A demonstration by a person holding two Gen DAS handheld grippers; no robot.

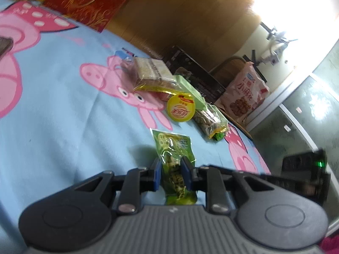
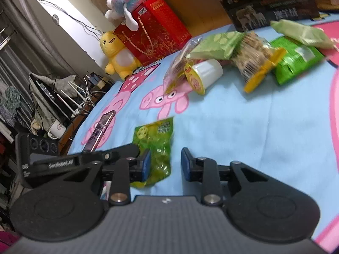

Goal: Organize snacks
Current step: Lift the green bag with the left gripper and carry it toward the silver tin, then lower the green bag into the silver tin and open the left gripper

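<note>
Green snack pouch (image 1: 172, 148) – crinkled, on blue sheet (image 1: 63, 105), apart from snack pile (image 1: 169, 89).

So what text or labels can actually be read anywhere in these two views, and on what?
"小麻花": pink snack bag by the wall; the first character is clear, the rest less sure.
Small print on the green snack pouch: blurred.
Red script logo on the yellow cup lid: not legible.
White lettering on the left gripper arm: too blurred.
Gold print on the red gift box, white characters on the black box: unreadable.

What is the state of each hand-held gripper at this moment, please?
Left hand-held gripper: closed on the green snack packet.
Right hand-held gripper: open, holding nothing; the packet lies beside its left finger.
</note>
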